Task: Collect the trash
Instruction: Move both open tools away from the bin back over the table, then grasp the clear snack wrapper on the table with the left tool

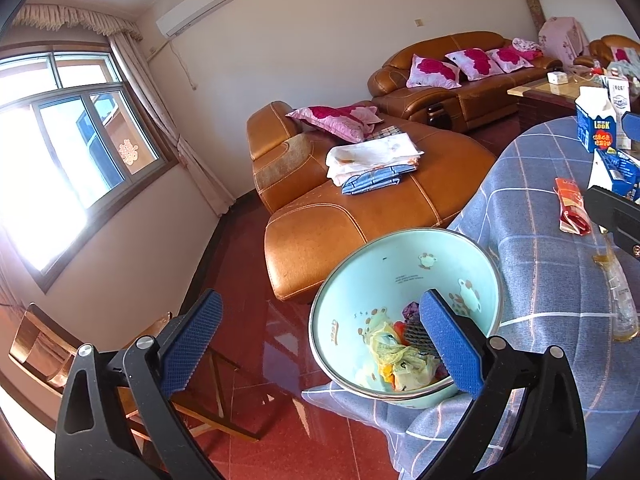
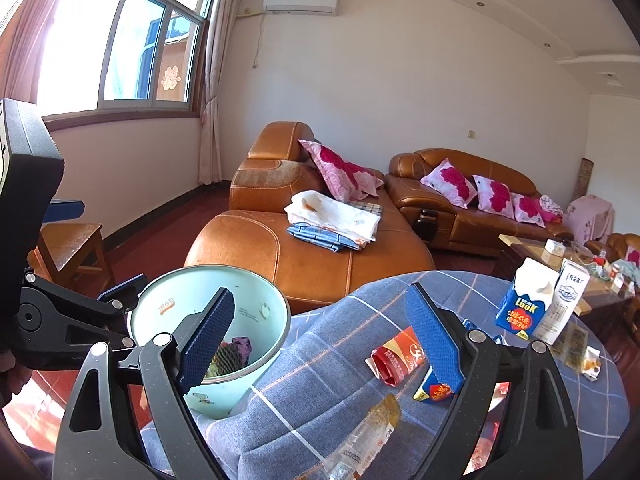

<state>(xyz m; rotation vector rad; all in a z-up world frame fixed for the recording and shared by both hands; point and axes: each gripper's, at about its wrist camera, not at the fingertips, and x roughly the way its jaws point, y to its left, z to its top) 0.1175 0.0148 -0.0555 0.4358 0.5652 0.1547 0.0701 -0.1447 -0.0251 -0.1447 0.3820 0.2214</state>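
A: Looking down the left tongs (image 1: 320, 340), I see them spread wide with nothing between the pads, hovering over the pale green bin (image 1: 404, 276). It tilts, mouth opening toward the camera, leaning against the edge of the worktop (image 1: 540, 240) in its blue checked cloth. Crumpled yellow plastic (image 1: 394, 354) and dark scraps lie at the bottom.

B: And the right tongs (image 2: 332, 336) stand spread too, nothing pinched. Just beyond their right pad lies a red and gold wrapper (image 2: 394, 358), flattened and creased, its long axis running from lower left to upper right across the cloth.

A: What's nearest the camera there?

B: A clear plastic packet (image 2: 366, 438) with an amber end, lying long and narrow, that amber end pointing up and away from the lens. A small blue and yellow wrapper (image 2: 434, 390) sits beside the right pad.

A: Farther back?

B: A blue and white carton (image 2: 524, 300) stands upright, top torn open, a white carton (image 2: 566, 300) touching its right side.
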